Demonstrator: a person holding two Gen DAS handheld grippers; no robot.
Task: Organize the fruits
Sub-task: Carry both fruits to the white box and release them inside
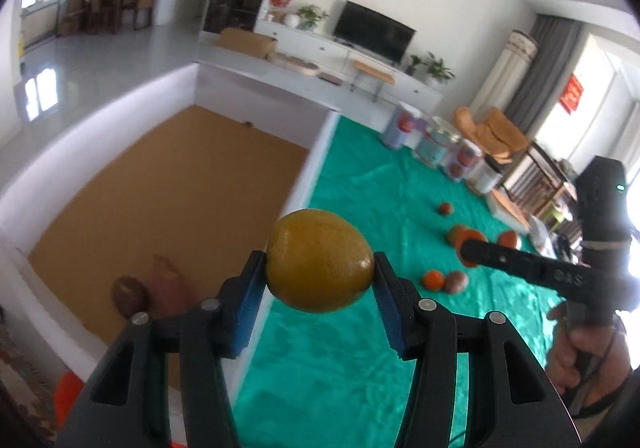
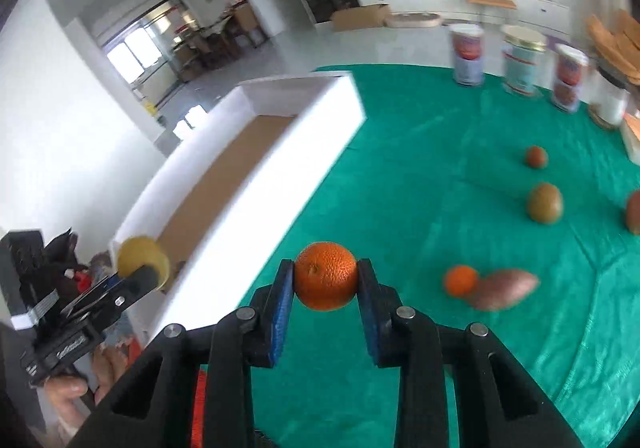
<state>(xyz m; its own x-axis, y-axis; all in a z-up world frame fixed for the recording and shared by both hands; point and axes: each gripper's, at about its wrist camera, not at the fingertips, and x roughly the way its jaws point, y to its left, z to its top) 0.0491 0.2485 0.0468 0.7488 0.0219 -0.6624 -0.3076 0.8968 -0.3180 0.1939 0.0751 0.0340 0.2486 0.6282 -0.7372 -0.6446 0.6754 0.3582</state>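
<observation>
My left gripper (image 1: 320, 268) is shut on a yellow lemon (image 1: 318, 260) and holds it in the air over the near right wall of the white box (image 1: 316, 152). The box has a brown floor, where a dark round fruit (image 1: 128, 294) and a sweet potato (image 1: 170, 288) lie. My right gripper (image 2: 326, 280) is shut on an orange (image 2: 326, 275) above the green cloth (image 2: 440, 176). The left gripper with the lemon (image 2: 142, 258) also shows at the left of the right wrist view. Loose fruits lie on the cloth: a small orange (image 2: 460, 280), a sweet potato (image 2: 506, 288), a greenish fruit (image 2: 544, 203).
Several tall tins (image 2: 468, 54) stand along the far edge of the cloth. A brown fruit (image 2: 536, 157) lies farther back and another fruit (image 2: 634, 210) at the right edge. A TV cabinet (image 1: 320, 44) and a chair (image 1: 492, 132) stand behind.
</observation>
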